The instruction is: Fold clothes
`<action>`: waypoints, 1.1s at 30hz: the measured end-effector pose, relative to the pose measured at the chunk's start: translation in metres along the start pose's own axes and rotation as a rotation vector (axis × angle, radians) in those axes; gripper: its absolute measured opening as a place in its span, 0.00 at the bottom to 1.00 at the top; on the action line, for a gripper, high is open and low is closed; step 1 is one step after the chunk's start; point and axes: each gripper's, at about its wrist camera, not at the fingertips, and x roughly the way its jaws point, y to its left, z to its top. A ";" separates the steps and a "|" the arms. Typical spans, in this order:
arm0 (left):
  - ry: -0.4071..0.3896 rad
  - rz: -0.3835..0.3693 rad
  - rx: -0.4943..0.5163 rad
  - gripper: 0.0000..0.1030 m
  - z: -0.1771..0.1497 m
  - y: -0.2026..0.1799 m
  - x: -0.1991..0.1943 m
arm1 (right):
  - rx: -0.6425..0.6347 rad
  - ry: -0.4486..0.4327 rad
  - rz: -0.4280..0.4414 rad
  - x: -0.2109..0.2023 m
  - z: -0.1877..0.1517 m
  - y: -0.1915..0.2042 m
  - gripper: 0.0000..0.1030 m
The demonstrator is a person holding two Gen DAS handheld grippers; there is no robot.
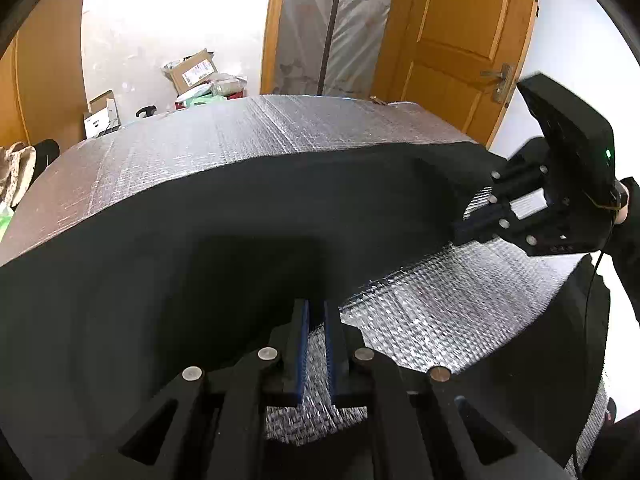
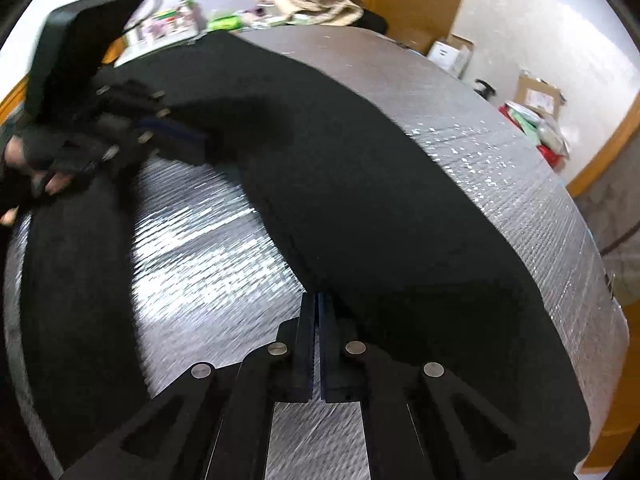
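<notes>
- Nearest to me, the left gripper (image 1: pixel 316 312) points down at the near edge of the black garment (image 1: pixel 200 232). Its blue pads stand a narrow slit apart, silver showing between them lower down. The tips meet the dark cloth's edge, but whether they pinch it I cannot tell.
- Across from it, the right gripper (image 2: pixel 319 300) has its jaws squeezed together, tips right at the garment's hem. From its own camera the pads look pressed flat on each other, so a pinch of cloth between them is likely but hard to confirm.
- The garment lies spread across the silver quilted table cover (image 1: pixel 400 312), a long band with a sleeve-like strip curving round toward the person's side.
- My guess is the step in hand is taking hold of two points on one edge, ready for the first fold. The next move would call for lifting both points evenly and carrying the edge over without letting it sag or slip.
- Further off on the floor, a brown cardboard box (image 1: pixel 194 70) sits tilted among bags and packets; what is inside is hidden. A white box (image 1: pixel 102 114) stands near it, contents also unseen.
- Behind everything, a wooden door (image 1: pixel 460 40).
</notes>
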 end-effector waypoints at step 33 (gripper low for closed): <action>0.008 0.092 -0.218 0.07 -0.012 0.058 -0.014 | 0.687 -0.047 -0.311 -0.013 -0.055 -0.086 0.23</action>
